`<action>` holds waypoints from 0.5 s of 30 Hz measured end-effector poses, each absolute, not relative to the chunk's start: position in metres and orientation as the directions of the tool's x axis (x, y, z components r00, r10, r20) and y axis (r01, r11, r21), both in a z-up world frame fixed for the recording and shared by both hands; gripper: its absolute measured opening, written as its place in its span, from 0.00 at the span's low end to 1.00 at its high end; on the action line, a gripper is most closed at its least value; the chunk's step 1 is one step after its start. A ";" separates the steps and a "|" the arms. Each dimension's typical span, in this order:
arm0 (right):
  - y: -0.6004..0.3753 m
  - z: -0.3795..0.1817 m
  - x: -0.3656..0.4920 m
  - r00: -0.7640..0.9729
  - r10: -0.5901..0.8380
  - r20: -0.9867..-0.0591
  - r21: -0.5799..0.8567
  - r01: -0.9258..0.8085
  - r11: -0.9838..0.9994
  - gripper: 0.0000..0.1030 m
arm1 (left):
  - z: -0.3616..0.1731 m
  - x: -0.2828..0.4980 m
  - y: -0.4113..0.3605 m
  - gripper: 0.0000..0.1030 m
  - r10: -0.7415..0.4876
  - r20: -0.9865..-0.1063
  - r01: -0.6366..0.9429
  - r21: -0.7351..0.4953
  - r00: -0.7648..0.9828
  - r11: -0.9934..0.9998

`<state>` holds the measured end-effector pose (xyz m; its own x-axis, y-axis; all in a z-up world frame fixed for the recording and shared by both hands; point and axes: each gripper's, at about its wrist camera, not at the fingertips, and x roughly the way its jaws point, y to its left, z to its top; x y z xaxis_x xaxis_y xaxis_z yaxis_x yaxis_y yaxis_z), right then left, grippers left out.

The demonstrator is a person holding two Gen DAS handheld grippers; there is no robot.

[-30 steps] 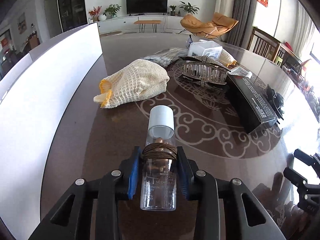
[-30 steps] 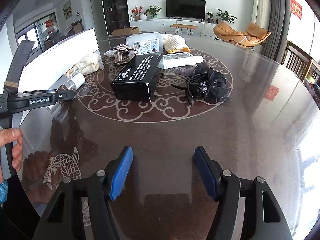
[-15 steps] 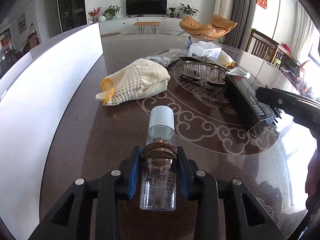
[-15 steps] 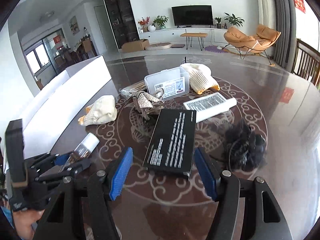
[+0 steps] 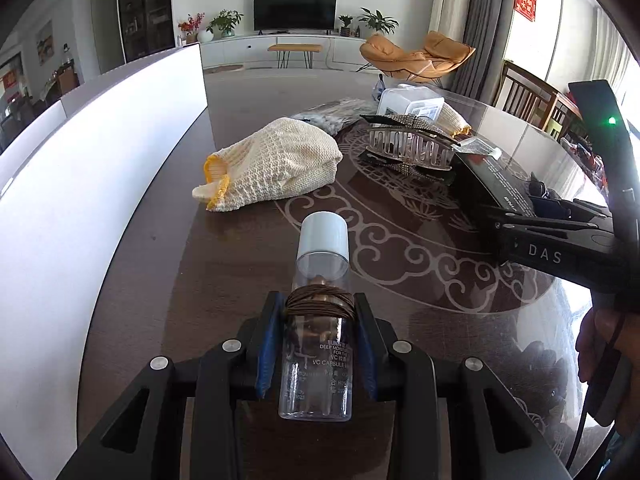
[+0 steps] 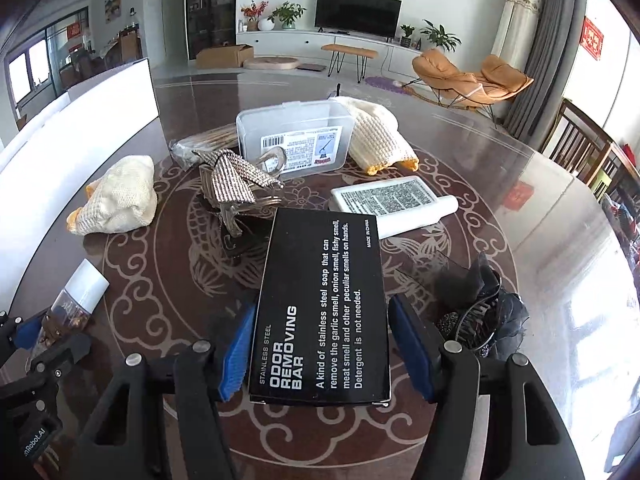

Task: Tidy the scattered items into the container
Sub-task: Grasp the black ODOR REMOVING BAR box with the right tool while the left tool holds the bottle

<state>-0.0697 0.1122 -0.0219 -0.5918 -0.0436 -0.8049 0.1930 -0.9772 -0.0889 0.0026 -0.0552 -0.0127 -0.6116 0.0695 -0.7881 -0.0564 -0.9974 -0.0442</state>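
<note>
- Black box point(image 6: 320, 312) marked as an odor removing bar is lying flat on the table point(image 6: 500, 200), nearest the right wrist camera, its near end sitting between the blue pads of the right gripper point(image 6: 320, 348).
- Right gripper jaws are standing spread; a gap is showing on each side of the box, so no pad is pressing on it.
- Box is presenting as stiff cardboard with smooth printed faces, probably light to moderate in weight. Recommended hold: across the two long side walls near the front end, where the pads are already lining up.
- Left gripper point(image 5: 316, 344) is pinching a clear bottle point(image 5: 318, 320) across its body, just below a wound brown band; the white cap is pointing away. The plastic is looking smooth and likely slippery.
- Black hair accessory point(image 6: 480, 312) is lying just beside the right pad and may be snagging a finger during closing.
- Rhinestone hair claw point(image 6: 232, 188) and a white printed packet point(image 6: 392, 204) are sitting close beyond the far end of the box.
- Knitted cream pouch point(image 6: 116, 200) is lying to the left, soft and easily crushed.
- Clear plastic container point(image 6: 296, 140) is standing farthest, with a second knitted piece point(image 6: 380, 140) touching its right side.
- White panel point(image 5: 100, 160) is bordering the table on the left.
</note>
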 end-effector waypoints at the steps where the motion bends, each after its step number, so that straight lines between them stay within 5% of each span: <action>1: 0.115 -0.026 -0.074 -0.574 -0.058 -0.817 -0.070 0.198 -0.978 0.64 | -0.013 0.003 -0.054 0.33 0.064 -0.789 -0.057 -0.037 -0.611 -0.998; 15: 0.161 -0.028 -0.013 -0.595 -0.159 -0.788 -0.002 0.261 -0.965 0.59 | -0.015 0.002 -0.052 0.35 0.030 -0.792 -0.049 -0.001 -0.610 -0.999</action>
